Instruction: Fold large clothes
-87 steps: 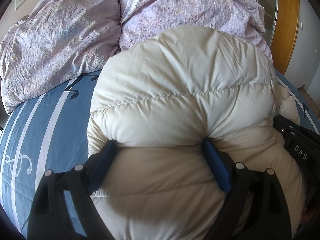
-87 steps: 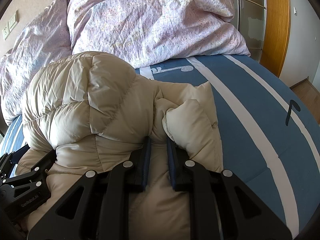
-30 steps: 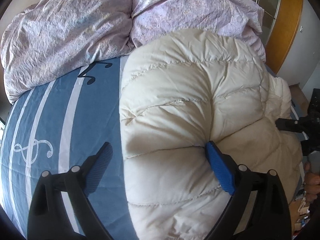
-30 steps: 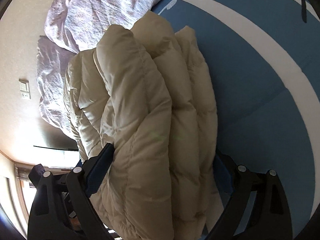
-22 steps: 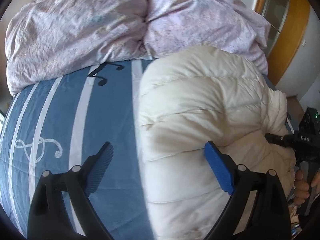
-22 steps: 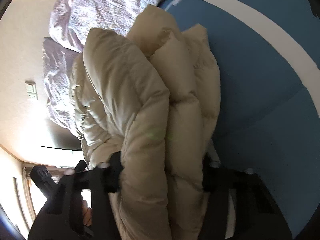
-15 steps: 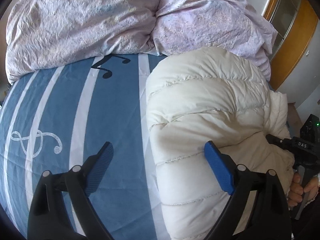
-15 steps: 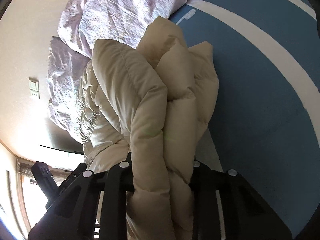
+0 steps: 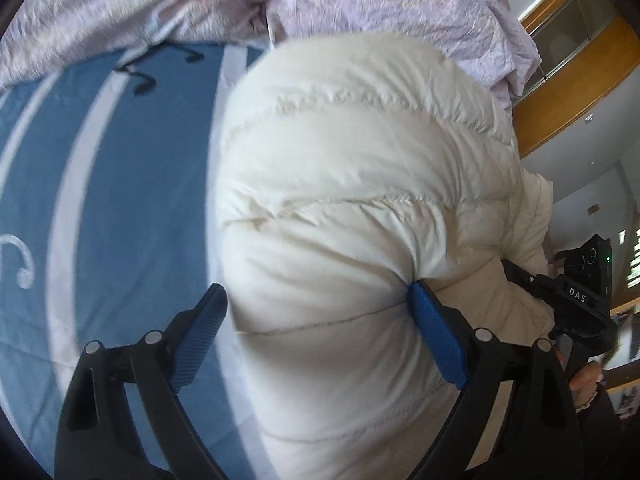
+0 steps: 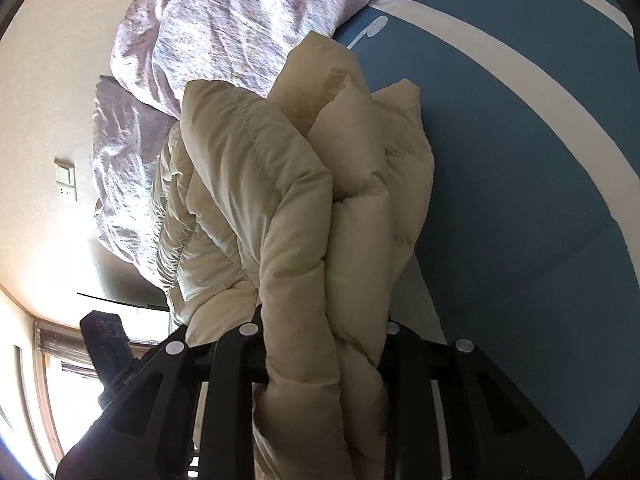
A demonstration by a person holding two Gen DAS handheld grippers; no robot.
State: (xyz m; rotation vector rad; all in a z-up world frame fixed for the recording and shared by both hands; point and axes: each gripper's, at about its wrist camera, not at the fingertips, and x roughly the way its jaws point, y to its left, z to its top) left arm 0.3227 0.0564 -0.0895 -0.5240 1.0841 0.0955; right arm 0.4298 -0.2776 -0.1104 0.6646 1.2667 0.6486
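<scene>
Jacket (image 9: 360, 208), cream, quilted down, large: lay folded into a thick bundle on the bed (image 9: 120, 200), on a blue sheet with white stripes, near the lilac duvet (image 9: 380, 4) heaped at the bed's far end.

Right tool (image 10: 324, 344): jaws had just been closing and stood narrowed hard on a stack of the jacket's puffy layers, the padding squeezed and bulging out past them; pads hidden in the cloth. Grip judged to be there to keep the folded layers from springing apart, down filling being resilient. In the left wrist view this tool showed at the bundle's right edge, a hand beneath it.

Left tool (image 9: 316, 332): jaws spread wide, straddling the near left portion of the bundle. Its right blue pad (image 9: 436, 336) dented the padding; its left pad (image 9: 200, 332) sat just beside the bundle's left edge, whether touching could not be told. Nothing was clamped. Placement judged as readiness to press or steady the bulk.

Orientation: long axis of the bundle ran from the tools away toward the duvet, quilting seams crossing it; the loose layered edges faced the right tool.
</scene>
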